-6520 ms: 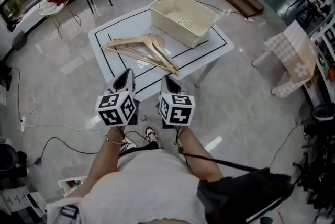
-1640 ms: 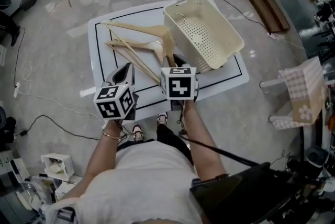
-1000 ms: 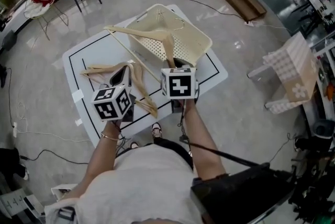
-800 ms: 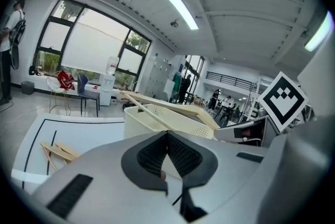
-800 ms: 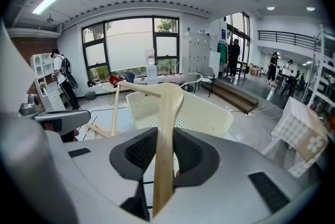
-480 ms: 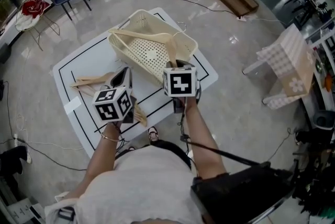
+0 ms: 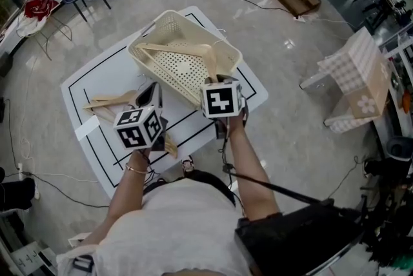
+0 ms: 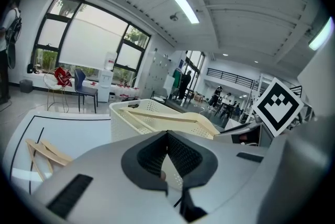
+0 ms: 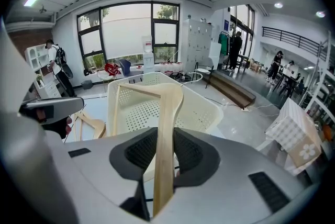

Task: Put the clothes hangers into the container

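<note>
The step in hand, as I judge it, is lowering one wooden hanger (image 9: 158,93) into the container (image 9: 208,104). The right tool (image 9: 164,134) is clamped on one arm of this hanger, and the arm runs up from between the jaws to the bend at the centre of the frame. The rest of the hanger reaches out over the open container, and its long bar points to the upper left of the head view. To do this step well, I think the far end should go down first inside the rim, so that the bar does not catch on the wall. The jaws should let go only when the hanger lies low in the container. The left tool (image 8: 167,134) has its jaws together with nothing between them. It hangs over the worktop (image 7: 97,75), near the remaining hangers (image 7: 113,100) at the left of the head view.
</note>
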### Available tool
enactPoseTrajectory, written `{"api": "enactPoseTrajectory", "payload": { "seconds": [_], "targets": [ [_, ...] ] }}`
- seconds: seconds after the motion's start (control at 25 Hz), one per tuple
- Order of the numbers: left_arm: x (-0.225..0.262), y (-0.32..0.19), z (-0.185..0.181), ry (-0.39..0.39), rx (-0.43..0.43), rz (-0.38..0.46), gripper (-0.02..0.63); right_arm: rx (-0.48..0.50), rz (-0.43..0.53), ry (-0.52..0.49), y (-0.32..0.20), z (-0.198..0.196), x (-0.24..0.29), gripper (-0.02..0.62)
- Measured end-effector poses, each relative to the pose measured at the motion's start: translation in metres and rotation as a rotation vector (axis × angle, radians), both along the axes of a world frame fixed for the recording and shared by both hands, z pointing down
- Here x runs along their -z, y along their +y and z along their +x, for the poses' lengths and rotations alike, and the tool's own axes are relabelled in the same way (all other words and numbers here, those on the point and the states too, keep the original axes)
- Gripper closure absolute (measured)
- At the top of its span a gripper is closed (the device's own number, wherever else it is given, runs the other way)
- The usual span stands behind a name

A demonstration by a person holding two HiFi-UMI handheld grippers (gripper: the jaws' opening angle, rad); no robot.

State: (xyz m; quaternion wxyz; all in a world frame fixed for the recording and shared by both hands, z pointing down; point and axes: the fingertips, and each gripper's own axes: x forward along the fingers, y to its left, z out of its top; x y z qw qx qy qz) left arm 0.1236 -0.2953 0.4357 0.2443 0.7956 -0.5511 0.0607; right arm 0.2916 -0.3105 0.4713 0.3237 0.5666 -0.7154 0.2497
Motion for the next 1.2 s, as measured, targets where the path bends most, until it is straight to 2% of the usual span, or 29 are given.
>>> {"api": "enactPoseTrajectory", "payload": {
  "seconds": [0.32,0.48,0.68,0.92,1.2],
  "targets": [
    [-0.008,-0.012,-0.005,0.001,0.014,-0.008,0.602,0.038,-0.031,-0.004,-0.015,-0.008,-0.011,0.494],
    [-0.005,-0.017,-0.005,-0.002,0.02,-0.008,0.603,0.065,-0.024,-0.045,-0.023,-0.014,-0.008,0.494],
    [-0.008,-0.02,-0.014,0.0,0.022,-0.018,0.603,0.042,0.046,-0.052,-0.038,-0.019,0.009,0.494],
    [-0.01,-0.016,-0.013,0.007,0.017,-0.019,0.603,0.034,0.067,-0.049,-0.04,-0.019,0.019,0.494],
    [-0.007,-0.008,-0.02,0.009,0.024,-0.008,0.601,0.011,0.168,-0.034,-0.042,-0.014,0.042,0.494]
  ]
}}
